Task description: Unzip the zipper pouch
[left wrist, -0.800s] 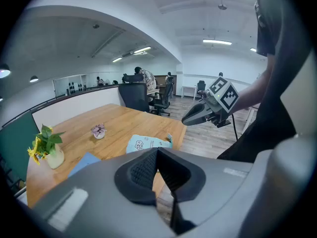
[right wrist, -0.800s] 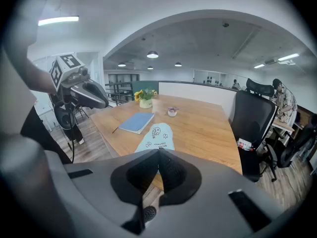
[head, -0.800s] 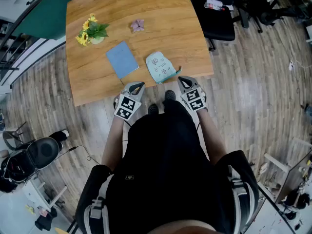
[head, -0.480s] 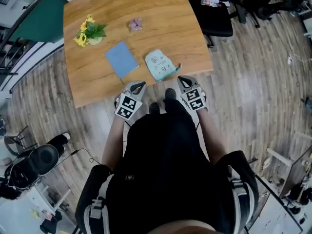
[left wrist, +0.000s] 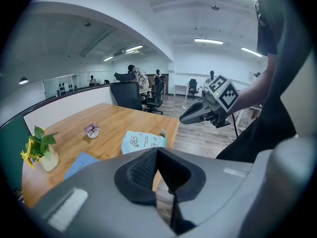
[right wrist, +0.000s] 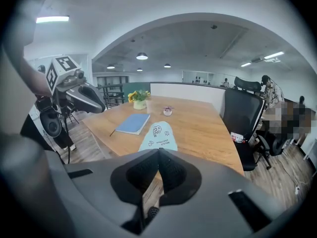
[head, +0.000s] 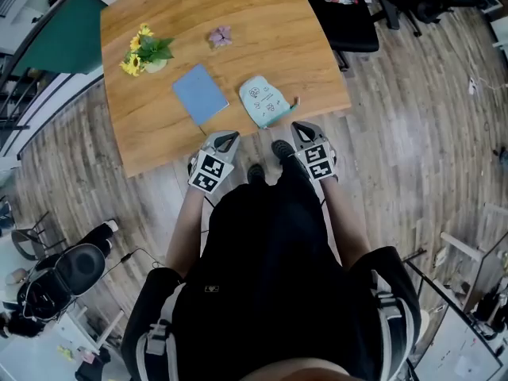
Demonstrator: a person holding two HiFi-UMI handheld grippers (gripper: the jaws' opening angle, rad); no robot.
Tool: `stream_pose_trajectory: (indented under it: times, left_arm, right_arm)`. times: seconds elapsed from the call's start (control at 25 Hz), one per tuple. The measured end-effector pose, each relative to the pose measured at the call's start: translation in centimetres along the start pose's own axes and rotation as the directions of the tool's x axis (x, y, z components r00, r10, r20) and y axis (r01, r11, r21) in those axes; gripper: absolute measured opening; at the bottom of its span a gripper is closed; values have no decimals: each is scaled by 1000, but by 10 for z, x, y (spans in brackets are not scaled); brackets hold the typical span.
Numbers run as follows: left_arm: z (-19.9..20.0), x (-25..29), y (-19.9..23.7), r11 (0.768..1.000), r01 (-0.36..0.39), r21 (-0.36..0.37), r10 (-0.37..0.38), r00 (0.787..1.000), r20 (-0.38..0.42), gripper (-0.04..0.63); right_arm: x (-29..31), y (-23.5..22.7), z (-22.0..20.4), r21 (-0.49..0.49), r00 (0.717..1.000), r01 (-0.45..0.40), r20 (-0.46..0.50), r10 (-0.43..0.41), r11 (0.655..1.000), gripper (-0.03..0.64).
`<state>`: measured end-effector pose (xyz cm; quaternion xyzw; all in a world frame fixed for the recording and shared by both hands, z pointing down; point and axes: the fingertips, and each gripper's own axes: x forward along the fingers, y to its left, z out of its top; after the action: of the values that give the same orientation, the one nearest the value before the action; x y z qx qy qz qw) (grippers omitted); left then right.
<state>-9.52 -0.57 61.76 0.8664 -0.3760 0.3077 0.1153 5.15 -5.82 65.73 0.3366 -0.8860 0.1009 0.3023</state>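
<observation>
A pale blue zipper pouch [head: 263,101] with small printed drawings lies flat near the front edge of the wooden table [head: 262,30]; it also shows in the left gripper view [left wrist: 143,141] and the right gripper view [right wrist: 159,136]. My left gripper [head: 228,139] hovers just off the table's front edge, left of the pouch, jaws shut and empty. My right gripper [head: 300,128] hangs off the edge to the pouch's right, also shut with nothing between its jaws. Neither touches the pouch.
A blue notebook [head: 198,94] lies left of the pouch. A small vase of yellow flowers [head: 144,51] and a little purple flower ornament [head: 221,35] stand farther back. A black office chair [head: 349,30] is at the table's right side. Wood floor surrounds the table.
The head view has shifted slightly; both grippers stay shut at the table's front edge, and the pouch has not moved.
</observation>
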Motion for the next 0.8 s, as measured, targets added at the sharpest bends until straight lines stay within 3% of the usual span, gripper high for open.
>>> stream_pose_trajectory:
  times: [0.28,0.8]
  left_arm:
    - [-9,6,4,1000,-7,-20,7,1000,-7,0]
    - [-38,40,-4,987,13,-158,-19,999,-36,2]
  right_arm:
    - [3,11,-7,-17,999,-16,-30,16,1000,3]
    - [5,15,-32,17,996,-23,-81,25,1000,3]
